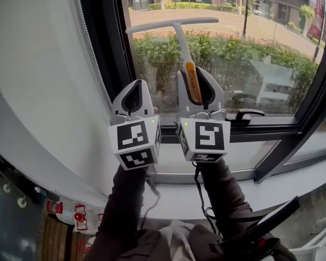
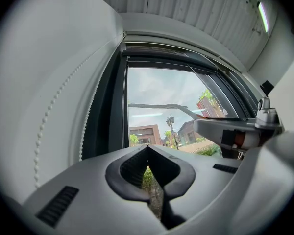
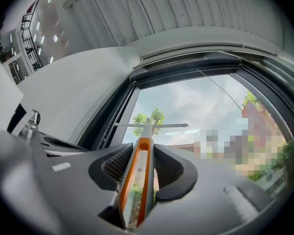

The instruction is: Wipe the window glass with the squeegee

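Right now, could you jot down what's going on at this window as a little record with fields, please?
Setting: window glass in a dark frame, hedge outside
Tool: squeegee, T-shaped, orange-striped handle, blade uppermost
Right claw: shut on the squeegee handle
Left claw: shut, holding nothing, beside the right one
Blade touching glass: cannot tell
Also there: window latch, bead cord

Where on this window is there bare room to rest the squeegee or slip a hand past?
The white sill right of the right gripper lies bare, below the dark frame. The glass right of the squeegee is open too. It is crowded at the left gripper, beside the right.
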